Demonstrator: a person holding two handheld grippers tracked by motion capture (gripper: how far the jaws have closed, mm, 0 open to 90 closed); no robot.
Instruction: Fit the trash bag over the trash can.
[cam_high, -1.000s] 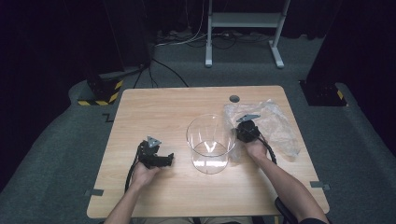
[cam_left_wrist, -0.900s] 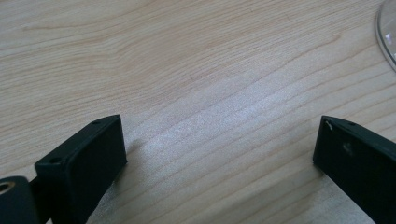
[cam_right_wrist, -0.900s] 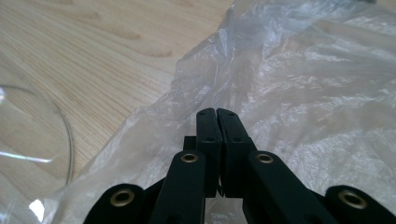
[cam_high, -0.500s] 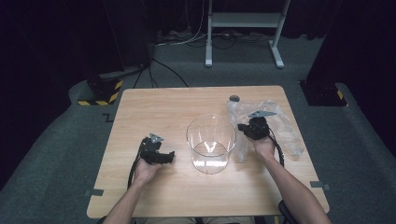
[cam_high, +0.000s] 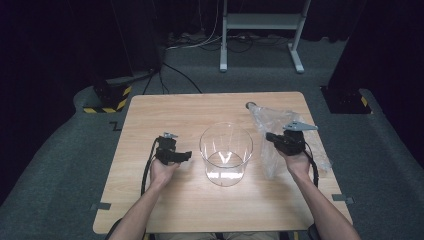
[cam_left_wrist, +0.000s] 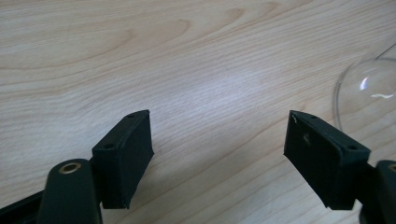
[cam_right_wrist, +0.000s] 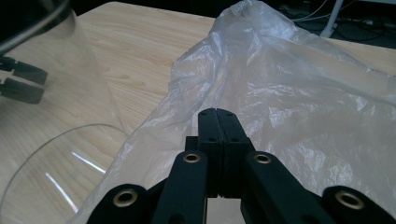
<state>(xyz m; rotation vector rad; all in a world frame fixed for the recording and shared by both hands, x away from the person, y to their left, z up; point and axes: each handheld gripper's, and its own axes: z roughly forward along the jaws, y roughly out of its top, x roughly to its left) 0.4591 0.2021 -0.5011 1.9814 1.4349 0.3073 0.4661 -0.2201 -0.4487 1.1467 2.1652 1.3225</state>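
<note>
The right gripper (cam_high: 274, 136) had its jaws pressed together on a fold of the clear plastic bag (cam_high: 280, 125), lifting it off the right side of the wooden table (cam_high: 165, 107). In the right gripper view the film (cam_right_wrist: 289, 84) draped up around the closed jaws, so the pinch looked sound. Just left of the bag, at the table's middle, stood the clear glass container (cam_high: 226, 152), upright and apparently empty. Further left, the left gripper (cam_high: 186, 156) hovered near the container, jaws spread but just been closing, with nothing but bare wood between them (cam_left_wrist: 219, 135). This looked like the bag-raising step. Next, I'd judge, the left gripper needs to steady the container or catch the bag's other edge before the bag goes over the rim.
</note>
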